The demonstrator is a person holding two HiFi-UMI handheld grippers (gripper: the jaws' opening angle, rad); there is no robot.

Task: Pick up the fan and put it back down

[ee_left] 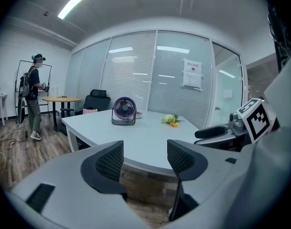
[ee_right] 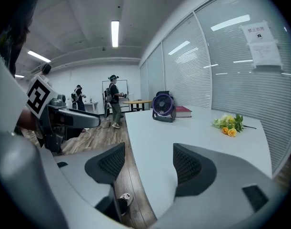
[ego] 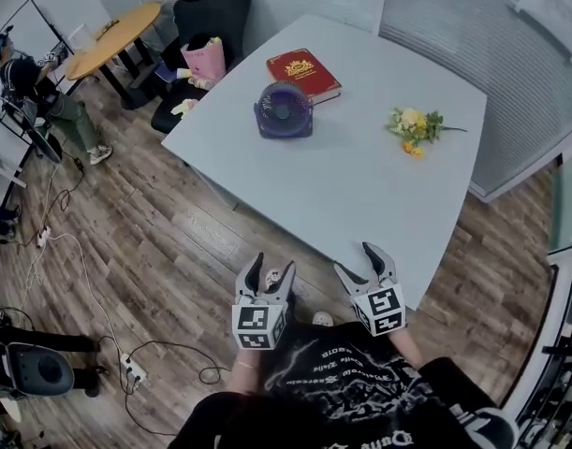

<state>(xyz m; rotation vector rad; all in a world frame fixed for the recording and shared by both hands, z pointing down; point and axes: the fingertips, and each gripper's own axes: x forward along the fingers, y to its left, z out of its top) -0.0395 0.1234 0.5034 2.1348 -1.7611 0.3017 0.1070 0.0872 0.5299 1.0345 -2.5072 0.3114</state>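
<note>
A small purple desk fan (ego: 284, 108) stands upright on the far part of the white table (ego: 360, 195), just in front of a red book (ego: 304, 73). Both grippers hover short of the table's near edge, far from the fan. My left gripper (ego: 271, 273) is open with nothing between its jaws, and over its jaws the fan (ee_left: 125, 109) shows straight ahead. To its right, my right gripper (ego: 363, 266) is also open and empty. From it the fan (ee_right: 164, 106) appears beyond the table's near corner.
A bunch of yellow flowers (ego: 415, 127) lies at the table's right side. Behind the table are a black office chair (ego: 206, 17) and a round wooden table (ego: 112, 37). A person (ego: 33, 92) stands at far left. Cables and a power strip (ego: 131, 370) lie on the wood floor.
</note>
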